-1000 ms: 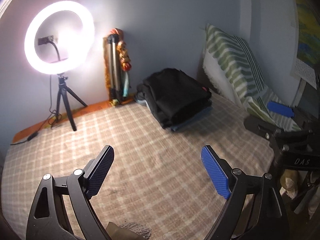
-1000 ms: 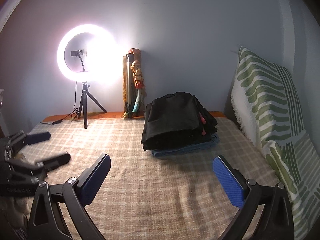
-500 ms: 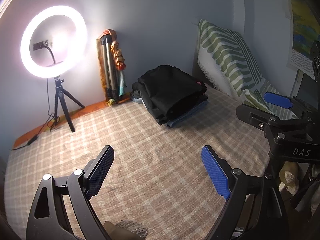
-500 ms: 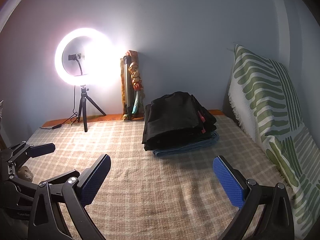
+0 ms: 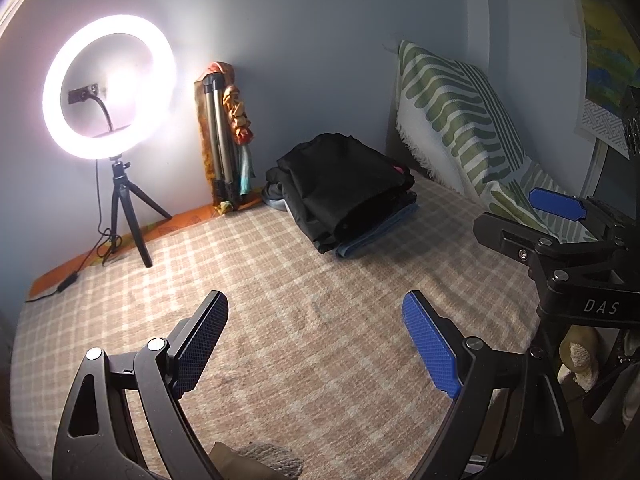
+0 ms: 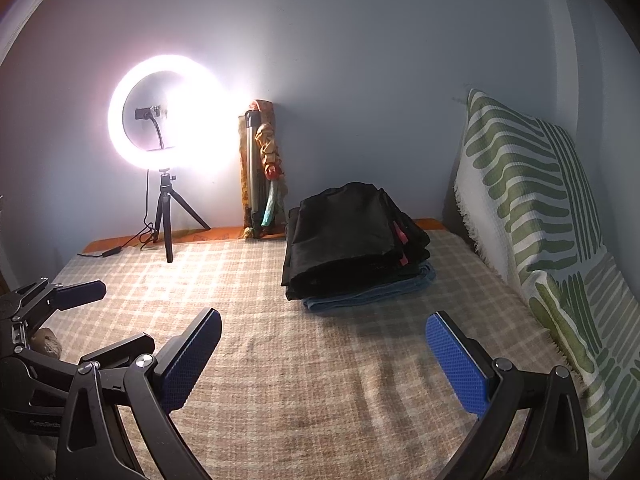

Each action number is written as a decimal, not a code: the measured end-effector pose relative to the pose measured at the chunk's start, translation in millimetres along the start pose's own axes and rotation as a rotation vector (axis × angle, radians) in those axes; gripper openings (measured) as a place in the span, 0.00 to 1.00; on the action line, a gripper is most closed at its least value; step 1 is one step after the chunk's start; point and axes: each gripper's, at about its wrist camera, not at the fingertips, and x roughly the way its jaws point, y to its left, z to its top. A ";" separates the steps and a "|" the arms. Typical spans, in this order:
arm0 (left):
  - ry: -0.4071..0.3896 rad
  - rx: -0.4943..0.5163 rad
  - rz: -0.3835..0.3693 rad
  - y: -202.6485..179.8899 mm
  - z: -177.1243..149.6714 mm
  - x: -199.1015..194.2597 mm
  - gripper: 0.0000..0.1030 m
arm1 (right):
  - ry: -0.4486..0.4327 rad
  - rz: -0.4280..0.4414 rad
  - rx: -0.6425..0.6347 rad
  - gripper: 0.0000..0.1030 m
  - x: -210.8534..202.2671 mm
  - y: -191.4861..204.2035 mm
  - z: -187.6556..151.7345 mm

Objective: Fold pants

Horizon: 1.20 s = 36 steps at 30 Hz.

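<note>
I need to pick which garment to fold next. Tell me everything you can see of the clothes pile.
The clothes pile sits at the far side of the checked bedspread, near the wall. Folded black garments are stacked on a folded blue one at the bottom; small red tags show at the right edge. The layers are slightly uneven. Nothing but the bedspread touches it; both claws are well short of it.

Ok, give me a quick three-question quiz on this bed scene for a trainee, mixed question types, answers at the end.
1. True or false: the left gripper is shut on a garment.
2. Which item lies lowest in the folded stack? A) black garment B) blue garment C) striped pillow
3. Fill in: the ring light stands on a small black ____.

Key: 1 false, both it and the right gripper hang open and empty over the checked bedspread. 2 B. 3 tripod.
</note>
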 end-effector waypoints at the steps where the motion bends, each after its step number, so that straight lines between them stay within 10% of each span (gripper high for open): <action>1: 0.000 0.001 0.000 -0.1 0.0 0.2 0.87 | 0.001 0.001 0.002 1.00 0.4 -0.4 0.3; 36: 0.004 0.017 0.006 4.1 -1.0 1.0 0.87 | 0.024 0.016 0.025 1.00 1.0 1.6 -7.3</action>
